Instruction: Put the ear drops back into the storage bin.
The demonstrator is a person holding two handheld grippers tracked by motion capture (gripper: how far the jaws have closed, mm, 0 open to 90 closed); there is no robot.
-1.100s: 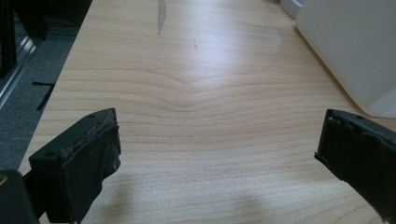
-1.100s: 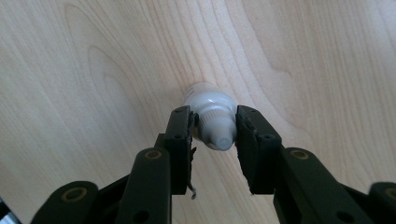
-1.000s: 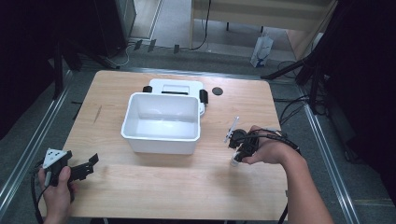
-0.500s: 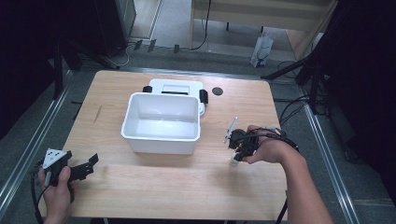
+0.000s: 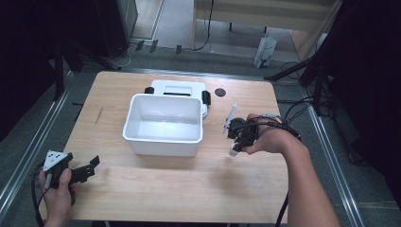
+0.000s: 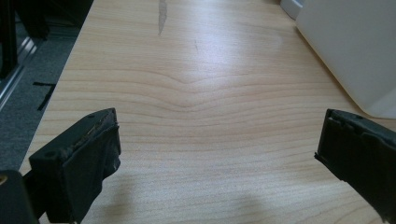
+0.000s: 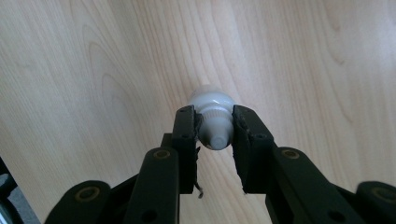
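A wooden tabletop (image 5: 156, 189) carries a white rectangular bin (image 5: 163, 124) near its middle, toward the far edge, and the bin looks empty inside. Just behind it, touching or nearly touching its far wall, lies a flat white lid-like piece with black clips (image 5: 179, 89) at its sides. A small dark round disc (image 5: 219, 92) sits by the far edge, to the right of that piece. The right gripper (image 5: 235, 142) is held over the right half of the tabletop, beside the bin's right wall, and its jaws are closed onto a small white bottle (image 7: 212, 116); in the right gripper view the jaws pinch the bottle at its ribbed neck, the nozzle pointing back toward the camera and the rounded body hanging over bare wood. A thin white strip (image 5: 230, 118) stands out from the gripper toward the far edge; what it is cannot be told. The left gripper (image 5: 87, 168) is held at the near left corner, jaws spread wide apart and holding nothing, with bare wood between them and the bin's corner at the upper right of its view. No brand, label or writing can be read on anything.
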